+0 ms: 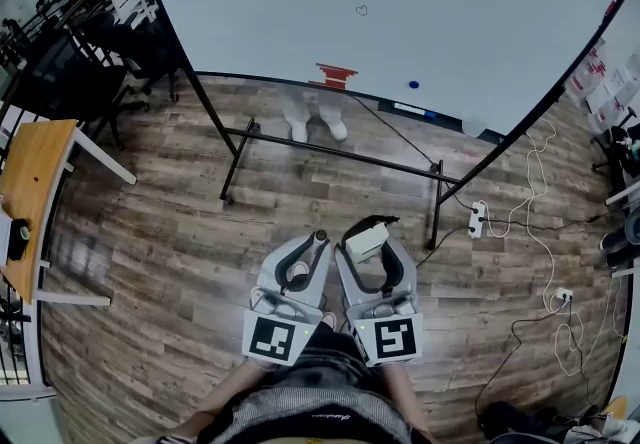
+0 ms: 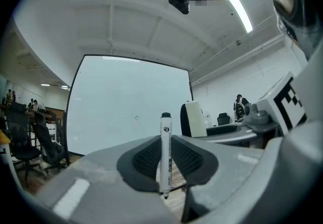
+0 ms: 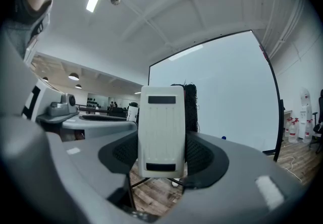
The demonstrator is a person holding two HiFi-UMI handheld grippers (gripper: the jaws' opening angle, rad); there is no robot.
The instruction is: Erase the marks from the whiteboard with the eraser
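While the left gripper point(image 1: 318, 240) clamps a white, black-capped marker pen point(image 2: 165, 155), the right gripper point(image 1: 370, 232) grasps a white plastic eraser point(image 3: 161, 129) before the far black-framed whiteboard point(image 1: 450, 22).

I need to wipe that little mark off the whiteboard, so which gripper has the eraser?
The right gripper: its jaws clamp the white eraser, while the left gripper grips a thin marker.

Grey plastic left gripper point(image 1: 316, 242) and matching right gripper point(image 1: 369, 238), side by side close before the body.
Both point forward. The left's jaws pinch an upright white marker pen point(image 2: 165, 140); the right's clamp a white rectangular eraser point(image 3: 161, 134).
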